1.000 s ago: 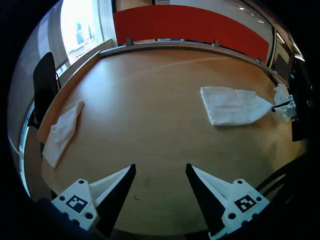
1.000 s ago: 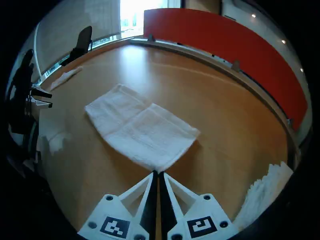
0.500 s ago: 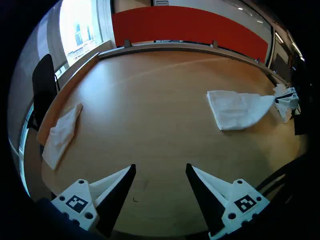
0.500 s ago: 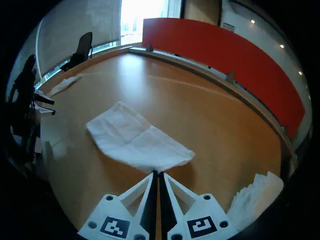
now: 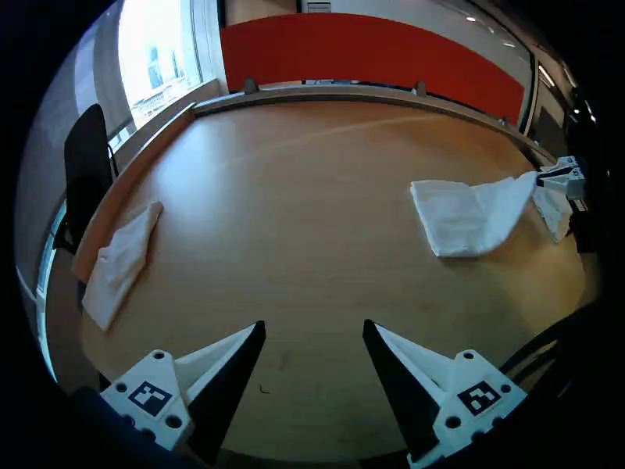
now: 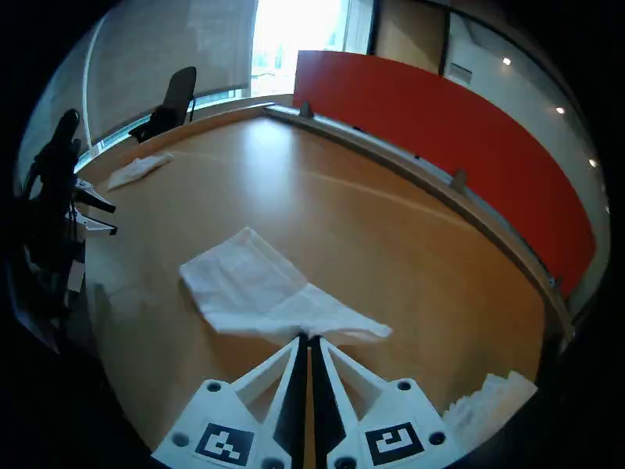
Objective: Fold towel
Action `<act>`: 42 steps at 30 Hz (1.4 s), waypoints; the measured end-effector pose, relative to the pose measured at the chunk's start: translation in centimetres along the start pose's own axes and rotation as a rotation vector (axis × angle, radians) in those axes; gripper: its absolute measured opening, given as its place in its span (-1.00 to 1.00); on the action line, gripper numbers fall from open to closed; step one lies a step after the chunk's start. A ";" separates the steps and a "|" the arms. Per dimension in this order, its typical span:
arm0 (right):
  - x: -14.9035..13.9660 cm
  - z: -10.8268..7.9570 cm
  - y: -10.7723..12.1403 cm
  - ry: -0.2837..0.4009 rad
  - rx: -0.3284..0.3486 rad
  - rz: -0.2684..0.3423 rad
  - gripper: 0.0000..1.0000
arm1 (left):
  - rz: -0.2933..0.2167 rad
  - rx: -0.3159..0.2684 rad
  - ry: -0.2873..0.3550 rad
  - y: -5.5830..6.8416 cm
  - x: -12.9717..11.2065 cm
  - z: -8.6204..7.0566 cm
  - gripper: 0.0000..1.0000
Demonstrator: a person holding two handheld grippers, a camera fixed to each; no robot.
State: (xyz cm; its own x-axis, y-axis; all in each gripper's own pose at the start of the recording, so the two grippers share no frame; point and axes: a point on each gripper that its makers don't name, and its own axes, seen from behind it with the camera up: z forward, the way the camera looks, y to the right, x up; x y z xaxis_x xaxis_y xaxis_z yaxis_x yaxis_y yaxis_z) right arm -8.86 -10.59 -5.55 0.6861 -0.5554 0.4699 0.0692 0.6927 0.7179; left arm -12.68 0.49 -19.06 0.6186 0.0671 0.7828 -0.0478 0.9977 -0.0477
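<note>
Towel (image 6: 258, 293), white, one corner pinched in right tool (image 6: 310, 342), the rest lying on wooden worktop (image 6: 375, 227).
We log the right tool's fingers pressed together on that corner, which is raised off the worktop, with the cloth sagging away toward 11 o'clock in the right gripper view. In the left gripper view we find the towel at 3 o'clock, and the left tool (image 5: 312, 328) at 6 o'clock, fingers spread apart with nothing between them. We also note a second folded cloth (image 5: 119, 262) at 9 o'clock near the worktop edge, and a red panel (image 5: 367, 47) at 12 o'clock.
</note>
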 end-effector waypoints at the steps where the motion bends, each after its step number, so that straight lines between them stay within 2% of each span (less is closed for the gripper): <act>1: 0.4 0.2 -0.3 0.003 0.006 -0.007 -0.94 | -0.001 0.000 0.001 0.0 0.0 -0.1 0.85; 17: 5.8 3.8 -6.0 0.039 0.126 -0.104 -0.94 | -0.031 0.006 0.013 -0.6 -0.5 -1.1 0.86; 25: 7.7 6.3 -9.3 0.029 0.203 -0.168 -0.94 | -0.057 0.016 0.018 -1.3 -1.0 -1.8 0.85; 32: 8.1 8.1 -12.3 -0.001 0.276 -0.229 -0.94 | -0.080 0.028 0.020 -1.8 -1.5 -2.4 0.85; 36: 7.7 9.4 -13.9 -0.027 0.314 -0.244 -0.94 | -0.092 0.034 0.019 -2.0 -1.8 -2.5 0.85; 42: 4.8 12.2 -16.2 -0.107 0.365 -0.246 -0.94 | -0.105 0.041 0.012 -2.3 -2.4 -2.5 0.85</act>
State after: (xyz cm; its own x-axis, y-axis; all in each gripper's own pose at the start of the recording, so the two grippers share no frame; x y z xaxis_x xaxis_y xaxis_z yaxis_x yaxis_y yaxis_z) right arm -15.52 -30.05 -8.70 0.6013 -0.7409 0.2991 -0.0524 0.3370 0.9400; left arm -12.05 -1.97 -22.36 0.6310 -0.0373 0.7749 -0.0145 0.9981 0.0599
